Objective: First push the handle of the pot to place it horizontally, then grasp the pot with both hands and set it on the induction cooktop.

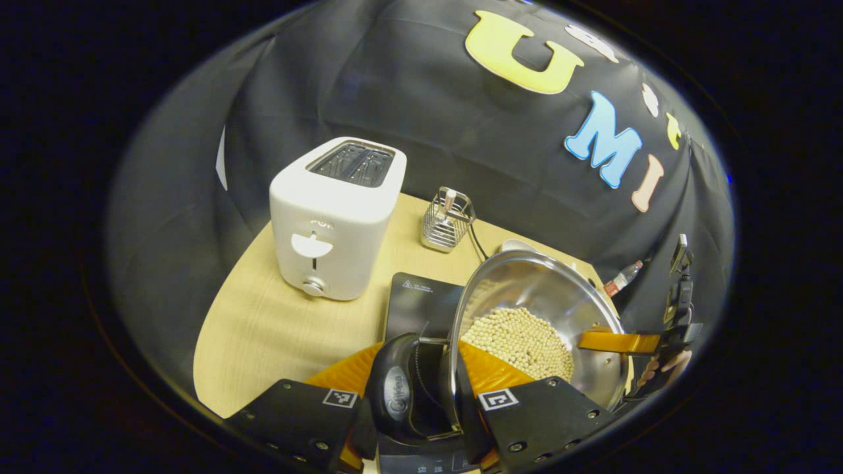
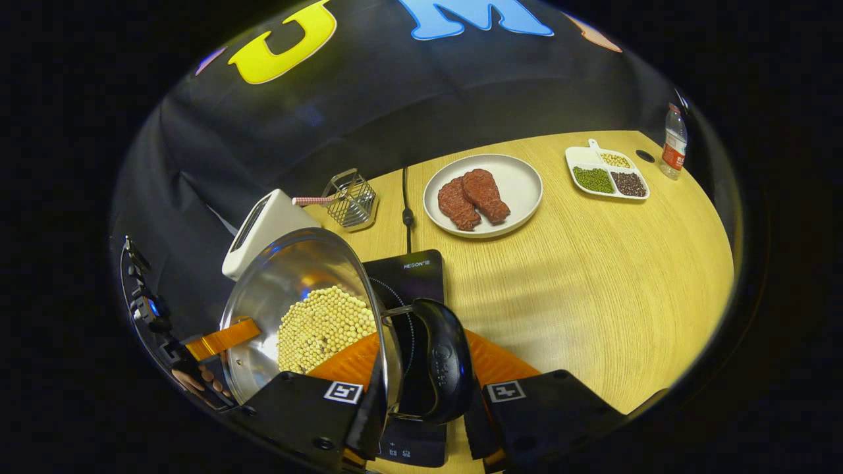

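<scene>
Steel pot (image 2: pixel 296 309) gripped at both handles by left gripper (image 1: pixel 421 395) and right gripper (image 2: pixel 421 395); toaster (image 1: pixel 336 217) nearby.

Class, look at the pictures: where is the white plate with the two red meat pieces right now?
In the right gripper view, the round white plate holding two red meat pieces lies on the wooden table, behind the black induction cooktop and left of the white divided bean tray.

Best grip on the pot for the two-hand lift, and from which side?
Grip the pot by its two black loop handles, one on each side, each gripper coming in level from outside. The handles stick out past the rim and fit between the fingers, and opposite holds should keep the beans from spilling.
</scene>
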The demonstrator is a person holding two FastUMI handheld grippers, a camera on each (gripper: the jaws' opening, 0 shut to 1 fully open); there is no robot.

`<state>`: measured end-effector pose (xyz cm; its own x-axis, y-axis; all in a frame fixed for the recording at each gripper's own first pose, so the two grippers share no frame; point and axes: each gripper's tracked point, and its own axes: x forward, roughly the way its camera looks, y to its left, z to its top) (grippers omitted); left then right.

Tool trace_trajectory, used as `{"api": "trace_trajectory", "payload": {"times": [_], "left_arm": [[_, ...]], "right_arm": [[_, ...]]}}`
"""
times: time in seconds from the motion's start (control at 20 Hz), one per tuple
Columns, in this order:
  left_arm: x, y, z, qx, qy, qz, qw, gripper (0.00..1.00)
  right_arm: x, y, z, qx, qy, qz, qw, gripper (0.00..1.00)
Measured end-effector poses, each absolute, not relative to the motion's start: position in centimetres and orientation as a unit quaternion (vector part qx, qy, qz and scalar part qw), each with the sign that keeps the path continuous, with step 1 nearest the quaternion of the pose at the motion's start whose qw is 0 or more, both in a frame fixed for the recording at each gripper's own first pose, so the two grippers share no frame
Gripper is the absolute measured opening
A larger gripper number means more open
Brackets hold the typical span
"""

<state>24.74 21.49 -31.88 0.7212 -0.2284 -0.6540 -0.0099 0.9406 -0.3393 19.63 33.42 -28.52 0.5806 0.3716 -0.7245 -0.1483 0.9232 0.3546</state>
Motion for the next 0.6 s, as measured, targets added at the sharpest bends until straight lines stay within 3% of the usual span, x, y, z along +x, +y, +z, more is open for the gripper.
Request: {"api": "trace_trajectory", "payload": {"times": [0.1,0.15,0.2,0.35,0.55,0.6], "left_arm": [[25.4,21.7,-32.7,-0.164,0.368,-0.058,0.913,0.55],[25.5,21.9,-33.0,-0.162,0.368,-0.057,0.914,0.55],[25.8,22.2,-33.4,-0.160,0.369,-0.056,0.914,0.51],[26.2,22.5,-34.4,-0.163,0.366,-0.061,0.914,0.55],[26.6,22.9,-35.4,-0.164,0.357,-0.061,0.918,0.51],[26.8,22.9,-35.5,-0.155,0.358,-0.066,0.918,0.55]], "right_arm": [[20.3,33.8,-29.2,0.131,0.432,0.142,0.881,0.50],[20.5,33.9,-29.6,0.133,0.436,0.138,0.879,0.54],[20.6,34.1,-30.0,0.135,0.438,0.135,0.879,0.51],[21.0,34.7,-30.7,0.133,0.433,0.136,0.881,0.51],[21.0,35.0,-32.3,0.137,0.436,0.140,0.878,0.54],[21.0,35.1,-32.7,0.140,0.440,0.137,0.877,0.55]]}}
